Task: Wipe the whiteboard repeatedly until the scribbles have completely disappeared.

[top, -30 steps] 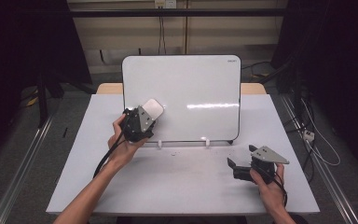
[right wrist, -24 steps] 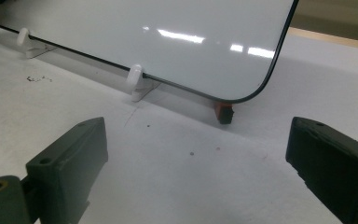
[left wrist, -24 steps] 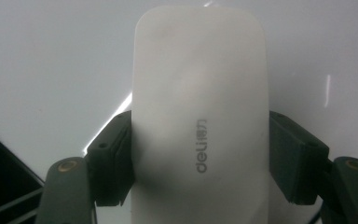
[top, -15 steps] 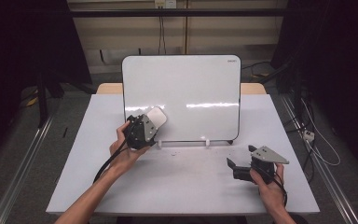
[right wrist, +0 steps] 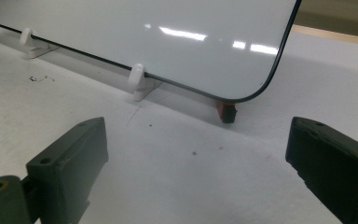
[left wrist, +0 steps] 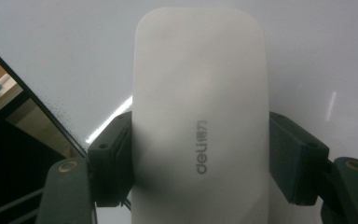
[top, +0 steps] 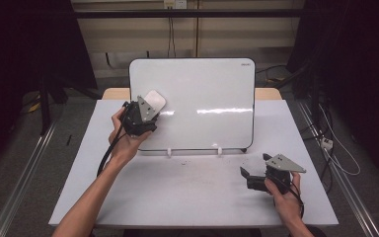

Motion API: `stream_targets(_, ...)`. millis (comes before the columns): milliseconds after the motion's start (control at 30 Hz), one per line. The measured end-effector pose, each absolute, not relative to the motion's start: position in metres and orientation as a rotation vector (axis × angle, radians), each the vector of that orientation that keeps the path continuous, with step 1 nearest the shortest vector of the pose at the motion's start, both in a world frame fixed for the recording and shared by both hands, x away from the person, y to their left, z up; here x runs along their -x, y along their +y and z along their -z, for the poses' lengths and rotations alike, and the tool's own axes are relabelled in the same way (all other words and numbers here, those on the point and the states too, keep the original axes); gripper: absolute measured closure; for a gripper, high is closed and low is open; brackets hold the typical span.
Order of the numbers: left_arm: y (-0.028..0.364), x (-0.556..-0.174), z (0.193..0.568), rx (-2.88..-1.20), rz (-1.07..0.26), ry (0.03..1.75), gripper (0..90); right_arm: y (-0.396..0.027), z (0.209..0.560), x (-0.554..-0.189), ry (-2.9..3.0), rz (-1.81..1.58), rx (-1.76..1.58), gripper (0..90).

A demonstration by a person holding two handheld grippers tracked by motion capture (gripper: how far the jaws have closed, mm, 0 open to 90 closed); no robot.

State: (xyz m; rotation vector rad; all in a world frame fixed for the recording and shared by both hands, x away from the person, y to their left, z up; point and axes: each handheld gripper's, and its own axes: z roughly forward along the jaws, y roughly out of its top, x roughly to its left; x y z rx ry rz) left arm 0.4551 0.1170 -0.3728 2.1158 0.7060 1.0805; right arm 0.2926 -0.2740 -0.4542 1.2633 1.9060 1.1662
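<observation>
Your left gripper (top: 146,114) was clamped on a white whiteboard eraser (left wrist: 199,116), its two black jaws pressed against the eraser's long sides about halfway along, so the rounded far end stuck out well beyond them. In the left gripper view the eraser's back faced the camera, with grey "deli" lettering on it, and the far end pointed at the whiteboard (left wrist: 307,56). From above, the eraser (top: 154,100) sat against the upper left part of the whiteboard (top: 202,103), just inside its left edge, with your left hand (top: 123,143) raised off the table behind the gripper and its cable hanging down along your forearm. Whether the eraser's face actually touched the board surface I could not tell. The board stood upright toward the back of the white table (top: 177,197), propped in small white clip feet (right wrist: 137,79) along its lower edge, and its surface looked clean apart from the light reflections. Your right gripper (top: 252,177) rested low on the table at the near right, well apart from the board, its jaws spread wide with nothing between them. Past those jaws, a small red and black piece (right wrist: 226,112) sat under the board's lower corner, and a few dark specks (right wrist: 39,78) marked the tabletop.
</observation>
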Motion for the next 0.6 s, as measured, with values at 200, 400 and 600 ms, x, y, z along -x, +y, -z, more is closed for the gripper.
stream_targets(200, 0.108, -0.445, 0.385, -2.119, -1.072, 0.686, 31.2, -0.273, 0.454, -0.292, 1.904, -1.166, -1.263, 5.6)
stream_targets(400, 0.089, -0.431, 0.399, -2.17, -1.073, 0.603, 31.1, -0.269, 0.453, -0.291, 1.918, -1.168, -1.245, 5.6)
stream_targets(600, 0.079, -0.415, 0.415, -2.218, -1.091, 0.52, 31.1, -0.272, 0.454, -0.292, 1.91, -1.168, -1.259, 5.6)
